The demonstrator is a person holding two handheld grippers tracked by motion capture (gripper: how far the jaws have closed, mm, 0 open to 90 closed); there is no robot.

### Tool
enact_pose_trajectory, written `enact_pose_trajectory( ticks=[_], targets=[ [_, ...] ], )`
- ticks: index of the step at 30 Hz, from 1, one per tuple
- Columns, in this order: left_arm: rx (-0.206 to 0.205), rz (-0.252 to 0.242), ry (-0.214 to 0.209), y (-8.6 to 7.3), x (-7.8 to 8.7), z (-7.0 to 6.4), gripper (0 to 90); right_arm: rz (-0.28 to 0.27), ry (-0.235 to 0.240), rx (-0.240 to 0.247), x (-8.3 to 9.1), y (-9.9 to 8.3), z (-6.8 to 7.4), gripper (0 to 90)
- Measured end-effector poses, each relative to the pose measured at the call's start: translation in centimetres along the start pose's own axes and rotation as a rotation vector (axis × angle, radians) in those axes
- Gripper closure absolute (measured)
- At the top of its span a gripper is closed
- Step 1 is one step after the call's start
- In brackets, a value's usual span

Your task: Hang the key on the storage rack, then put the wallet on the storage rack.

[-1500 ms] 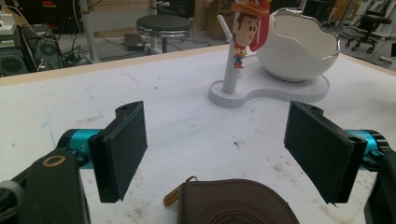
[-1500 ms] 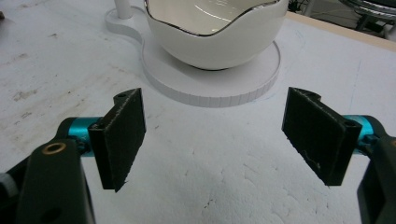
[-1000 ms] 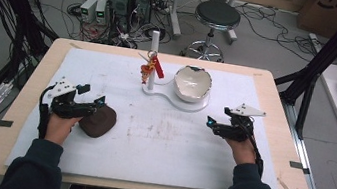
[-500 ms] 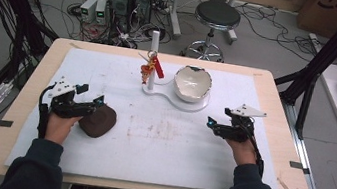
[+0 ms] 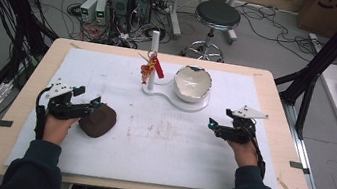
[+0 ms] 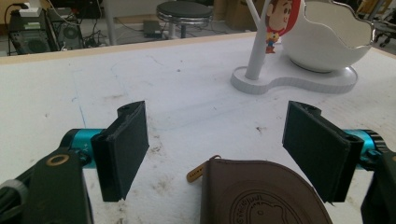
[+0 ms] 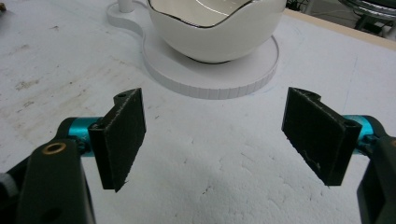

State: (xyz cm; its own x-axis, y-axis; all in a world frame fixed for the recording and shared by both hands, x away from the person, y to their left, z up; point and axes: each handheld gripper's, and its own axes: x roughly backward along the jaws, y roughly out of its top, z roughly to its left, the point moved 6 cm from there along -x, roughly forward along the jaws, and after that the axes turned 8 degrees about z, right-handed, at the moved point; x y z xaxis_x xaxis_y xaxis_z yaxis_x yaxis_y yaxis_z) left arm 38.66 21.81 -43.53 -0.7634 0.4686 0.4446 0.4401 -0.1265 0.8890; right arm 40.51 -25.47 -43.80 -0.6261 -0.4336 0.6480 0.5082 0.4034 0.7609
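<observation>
A dark brown leather pouch (image 5: pixel 98 120) lies on the white mat at the left, and in the left gripper view the pouch (image 6: pixel 259 193) with its embossed round emblem sits just below and between the jaws. My left gripper (image 5: pixel 95 104) (image 6: pixel 217 151) is open, its jaws astride the pouch's near end without touching it. My right gripper (image 5: pixel 213 125) (image 7: pixel 215 140) is open over bare mat at the right, holding nothing. A white eggshell-shaped bowl (image 5: pixel 192 83) (image 7: pixel 217 23) rests on a white stand base (image 5: pixel 180 102) (image 7: pixel 210 74).
The stand's upright white post (image 5: pixel 152 59) carries a small red and yellow figure keychain (image 5: pixel 150 68) (image 6: pixel 280 16). The wooden table edge (image 5: pixel 142 187) runs along the front. A stool (image 5: pixel 217 16), computers and cables stand on the floor behind the table.
</observation>
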Motion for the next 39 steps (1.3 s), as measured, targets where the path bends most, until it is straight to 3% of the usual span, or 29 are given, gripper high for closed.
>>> enact_pose_trajectory(
  ticks=[8,15,24,27,30,36,39],
  targets=[
    [0.001,0.027,-0.044,-0.2,-0.4,-0.8,22.6,0.01,-0.006,-0.003,-0.2,-0.1,-0.2,22.0],
    [0.035,0.173,-0.089,-2.5,-0.6,-1.7,22.5,0.004,0.001,0.01,-0.1,0.0,0.2,22.0],
    [0.047,0.174,-0.094,-2.7,-0.8,-1.7,22.5,-0.005,0.004,-0.001,0.1,0.0,0.0,22.0],
    [0.052,0.204,-0.093,-3.1,-1.2,-1.6,22.1,0.003,0.007,0.002,-0.2,0.0,0.1,22.0],
    [0.062,0.27,-0.08,-3.8,-1.9,-1.6,21.5,0.006,0.006,0.005,-0.2,0.0,0.1,22.0],
    [0.111,0.304,-0.12,-4.2,-2.3,-1.5,22.8,0.008,0.01,0.007,0.0,-0.2,0.1,22.2],
    [0.175,0.318,-0.169,-4.5,-2.5,-1.3,25.4,0.01,0.014,0.006,0.0,-0.2,0.1,22.7]
  ],
)
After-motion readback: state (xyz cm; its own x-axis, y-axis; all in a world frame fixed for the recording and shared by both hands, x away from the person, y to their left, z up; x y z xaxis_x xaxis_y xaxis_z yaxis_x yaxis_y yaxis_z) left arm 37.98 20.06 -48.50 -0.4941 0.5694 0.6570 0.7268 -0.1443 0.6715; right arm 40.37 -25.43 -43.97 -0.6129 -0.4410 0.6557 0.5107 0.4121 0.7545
